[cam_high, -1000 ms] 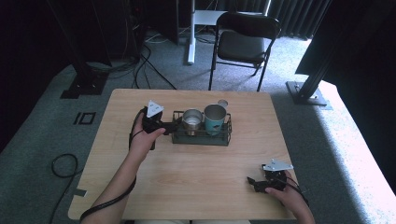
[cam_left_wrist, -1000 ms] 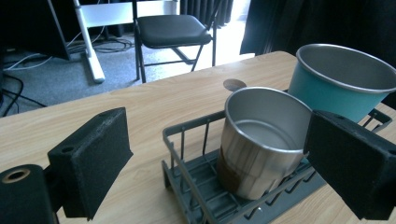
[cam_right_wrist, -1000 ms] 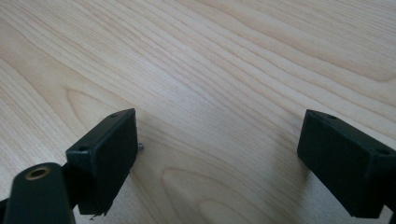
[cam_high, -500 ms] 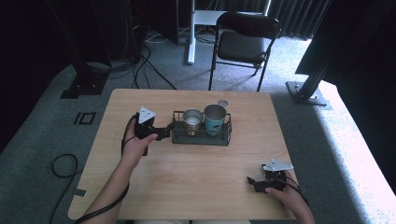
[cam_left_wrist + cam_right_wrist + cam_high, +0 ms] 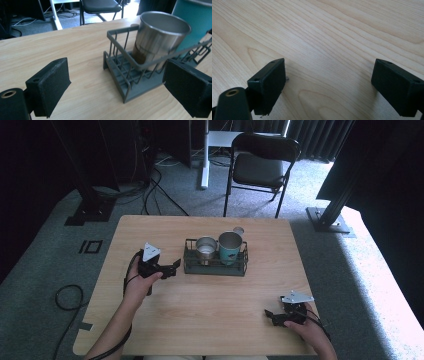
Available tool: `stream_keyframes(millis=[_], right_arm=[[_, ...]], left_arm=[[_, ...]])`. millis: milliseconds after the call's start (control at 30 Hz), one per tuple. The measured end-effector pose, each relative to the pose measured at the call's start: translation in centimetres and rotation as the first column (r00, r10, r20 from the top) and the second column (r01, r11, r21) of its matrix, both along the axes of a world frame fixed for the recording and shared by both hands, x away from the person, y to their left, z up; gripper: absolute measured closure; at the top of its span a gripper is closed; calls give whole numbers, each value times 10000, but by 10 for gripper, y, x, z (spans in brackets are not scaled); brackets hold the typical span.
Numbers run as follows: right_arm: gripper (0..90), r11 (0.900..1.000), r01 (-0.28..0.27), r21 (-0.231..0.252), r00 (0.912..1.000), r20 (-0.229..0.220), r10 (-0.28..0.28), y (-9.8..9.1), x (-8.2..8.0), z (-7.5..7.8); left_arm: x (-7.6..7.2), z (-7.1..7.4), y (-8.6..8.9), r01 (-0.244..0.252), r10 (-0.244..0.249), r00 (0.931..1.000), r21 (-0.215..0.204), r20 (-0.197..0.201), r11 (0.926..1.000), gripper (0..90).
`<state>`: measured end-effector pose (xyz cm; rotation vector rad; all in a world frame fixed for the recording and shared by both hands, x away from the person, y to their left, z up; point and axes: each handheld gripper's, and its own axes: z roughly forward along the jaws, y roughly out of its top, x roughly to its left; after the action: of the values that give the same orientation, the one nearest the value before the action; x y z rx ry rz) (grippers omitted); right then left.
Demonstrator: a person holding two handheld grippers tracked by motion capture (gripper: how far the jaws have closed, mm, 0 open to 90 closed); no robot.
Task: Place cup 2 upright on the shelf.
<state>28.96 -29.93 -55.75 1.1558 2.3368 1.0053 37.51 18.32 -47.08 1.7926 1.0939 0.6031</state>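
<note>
A dark wire rack (image 5: 215, 268) (image 5: 117, 72) sits at the middle of the wooden table (image 5: 210, 305). In it stand a steel cup (image 5: 205, 248) (image 5: 157, 40) on the left and a taller teal cup (image 5: 230, 247) (image 5: 192, 22) on the right. My left gripper (image 5: 175, 266) (image 5: 117, 90) is open just left of the rack, its jaws pointing at the rack's left end with nothing between them. My right gripper (image 5: 269, 315) (image 5: 329, 87) rests open near the table's front right, over bare wood.
A small round object (image 5: 239, 230) lies behind the rack. A black folding chair (image 5: 262, 165) stands beyond the table's far edge. Cables and stand bases lie on the grey carpet at the left and right.
My left gripper has drawn back leftward from the rack, away from the steel cup. The right gripper has stayed in place.
</note>
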Motion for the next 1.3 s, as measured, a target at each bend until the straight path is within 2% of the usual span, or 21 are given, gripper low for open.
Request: stream_keyframes(millis=[500, 600, 733, 800, 867, 1033, 1100, 1300], right_arm=[[119, 10000, 1, 2, 10000, 0, -1, 0, 0, 0], [119, 10000, -1, 1, 10000, 1, 1, 0, 0, 0], [119, 10000, -1, 2, 10000, -1, 1, 0, 0, 0], [119, 10000, 0, 2, 10000, 0, 0, 0, 0, 0], [119, 10000, 0, 2, 10000, 0, 0, 0, 0, 0], [119, 10000, 4, 5, 10000, 0, -4, 0, 0, 0], [119, 10000, 5, 2, 10000, 2, -5, 0, 0, 0], [119, 10000, -2, 7, 10000, 15, 2, 0, 0, 0]], left_arm=[[-23, -21, 18, -247, 251, 9994, 189, -223, 9995, 80], [-30, -27, 21, -240, 250, 9991, 296, -346, 9993, 80], [-40, -35, 27, -281, 292, 9983, 224, -506, 9994, 80], [-44, -39, 31, -352, 369, 9977, 314, -575, 9989, 80], [-49, -44, 37, -552, 564, 9958, 193, -719, 9983, 80], [-58, -49, 44, -575, 608, 9946, 417, -842, 9975, 80], [-61, -50, 46, -590, 616, 9940, 317, -907, 9978, 80], [-69, -55, 50, -617, 652, 9923, 362, -1055, 9974, 80]])
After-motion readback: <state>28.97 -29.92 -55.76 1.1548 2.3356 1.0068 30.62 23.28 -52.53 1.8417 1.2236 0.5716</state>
